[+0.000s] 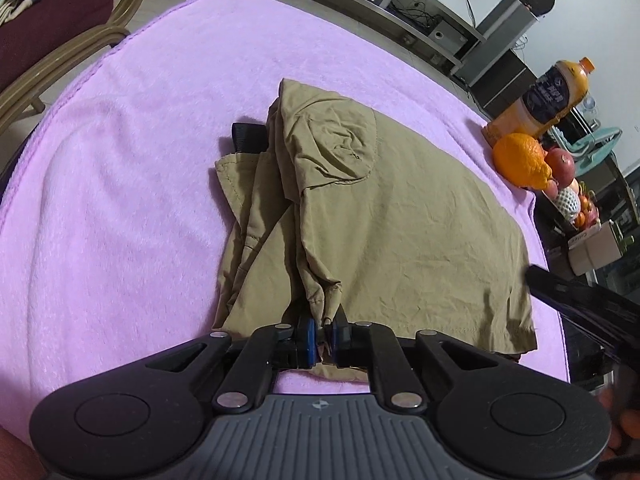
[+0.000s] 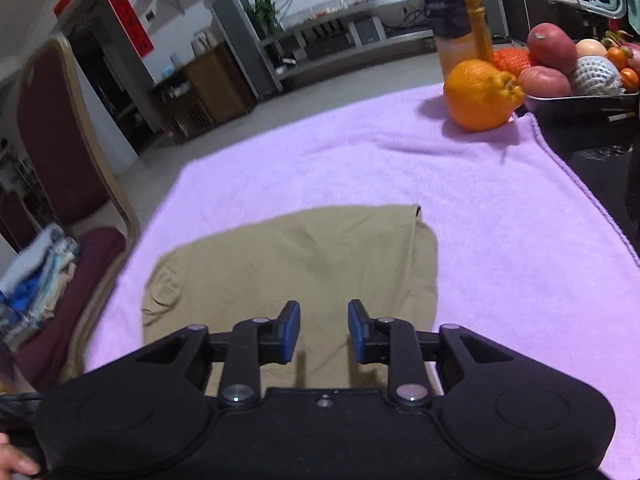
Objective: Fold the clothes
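The left gripper [image 1: 323, 330] is pinched tight on a bunched ridge of the khaki garment [image 1: 372, 216] at its near hem, the blue pads [image 1: 307, 334] squeezing a thin gather of cloth. The right gripper [image 2: 324, 330] hangs above the same garment with its jaws apart and nothing between them. The main risk, as I judge it, lies in that one-sided hold: if the left gripper lifts or drags while the right has no purchase, the cloth will likely swing and twist around the single pinched point, and the layers already stacked along the left side could slide apart. The gather is also narrow, so it may slip out of the pads under a quick pull. A wide sweep towards the far right could knock the orange [image 1: 520, 160] that sits at the corner of the pink towel [image 1: 120, 184], just in front of a juice bottle [image 1: 548, 100] and a tray of fruit [image 2: 580, 100]. The garment lies on the towel covering the table, near its front edge and middle. It looks like shorts or trousers in thin, wrinkled khaki fabric, partly folded: a broad flat panel to the right, a creased ridge running away from the gripper, a patch pocket [image 1: 344, 148] further along, and a black strap [image 1: 246, 138] poking out at the far left.
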Tool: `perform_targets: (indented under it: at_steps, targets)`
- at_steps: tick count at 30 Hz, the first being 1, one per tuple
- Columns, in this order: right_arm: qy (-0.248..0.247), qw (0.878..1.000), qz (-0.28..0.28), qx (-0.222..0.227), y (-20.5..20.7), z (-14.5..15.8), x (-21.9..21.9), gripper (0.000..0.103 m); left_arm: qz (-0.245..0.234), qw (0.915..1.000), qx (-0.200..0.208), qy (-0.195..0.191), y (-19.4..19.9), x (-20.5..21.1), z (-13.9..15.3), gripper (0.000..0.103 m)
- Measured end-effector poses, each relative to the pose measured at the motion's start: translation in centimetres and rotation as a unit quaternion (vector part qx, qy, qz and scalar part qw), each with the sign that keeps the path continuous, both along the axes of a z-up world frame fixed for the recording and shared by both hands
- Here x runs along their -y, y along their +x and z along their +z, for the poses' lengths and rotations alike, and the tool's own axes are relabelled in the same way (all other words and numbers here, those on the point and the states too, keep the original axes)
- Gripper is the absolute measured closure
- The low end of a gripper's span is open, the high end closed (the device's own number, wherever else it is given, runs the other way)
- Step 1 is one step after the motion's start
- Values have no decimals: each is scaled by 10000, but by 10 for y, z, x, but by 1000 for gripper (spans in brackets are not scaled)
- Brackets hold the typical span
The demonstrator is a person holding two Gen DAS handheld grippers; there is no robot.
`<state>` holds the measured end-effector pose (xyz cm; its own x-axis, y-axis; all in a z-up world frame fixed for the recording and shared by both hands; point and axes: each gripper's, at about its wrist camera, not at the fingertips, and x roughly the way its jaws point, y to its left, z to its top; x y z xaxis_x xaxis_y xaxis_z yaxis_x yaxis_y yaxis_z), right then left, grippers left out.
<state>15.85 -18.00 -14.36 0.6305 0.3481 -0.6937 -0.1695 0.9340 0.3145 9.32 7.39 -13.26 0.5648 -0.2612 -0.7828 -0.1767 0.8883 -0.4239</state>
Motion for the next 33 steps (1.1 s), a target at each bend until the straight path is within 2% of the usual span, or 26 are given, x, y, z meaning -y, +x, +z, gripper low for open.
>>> perform_targets:
  at_steps: [3, 5, 8, 10, 13, 14, 18, 20, 23, 25, 26, 29, 31, 33]
  targets:
    - [-553, 9982, 79, -233, 10, -21, -19, 84, -29, 10000, -6, 26, 0, -1, -1, 90]
    - [-845, 9960, 173, -217, 8, -34, -23, 87, -75, 9999, 9, 77, -1, -1, -1, 87]
    - [-1081, 9932, 378, -191, 2, -35, -24, 87, -188, 9995, 152, 200, -9, -1, 5, 88]
    - [-1053, 9930, 439, -310, 0, -33, -19, 87, -215, 9977, 513, 381, -24, -1, 22, 92]
    - [-938, 9936, 405, -471, -6, -32, -10, 87, -314, 9897, 1250, 623, -53, 2, 50, 91]
    - [-908, 9938, 402, -493, -7, -31, -8, 87, -345, 9866, 1446, 667, -56, 3, 57, 87]
    - [-750, 9947, 398, -581, -7, -30, -3, 87, -473, 9705, 2095, 1098, -42, 18, 87, 77]
    - [-694, 9949, 388, -619, -6, -30, -2, 87, -766, 9652, 2166, 1251, -27, 27, 91, 74]
    - [-565, 9955, 368, -662, -5, -31, 1, 87, -1101, 9705, 1467, 1567, 12, 39, 63, 77]
    - [-465, 9959, 357, -688, -4, -31, 4, 87, -1119, 9732, 938, 1777, 26, 40, 33, 89]
    - [-430, 9960, 364, -693, -4, -31, 5, 87, -1075, 9757, 654, 1795, 28, 37, 18, 90]
    - [-292, 9959, 388, -767, -7, -24, 14, 87, -1047, 9775, 501, 1759, 25, 28, 3, 86]
    - [110, 9958, 275, -861, -11, -8, 27, 85, -1091, 9775, 482, 1740, 26, 27, 4, 86]
    - [595, 9956, 196, -696, -14, 23, 40, 83, -1014, 9811, 430, 1590, 28, 22, 3, 86]
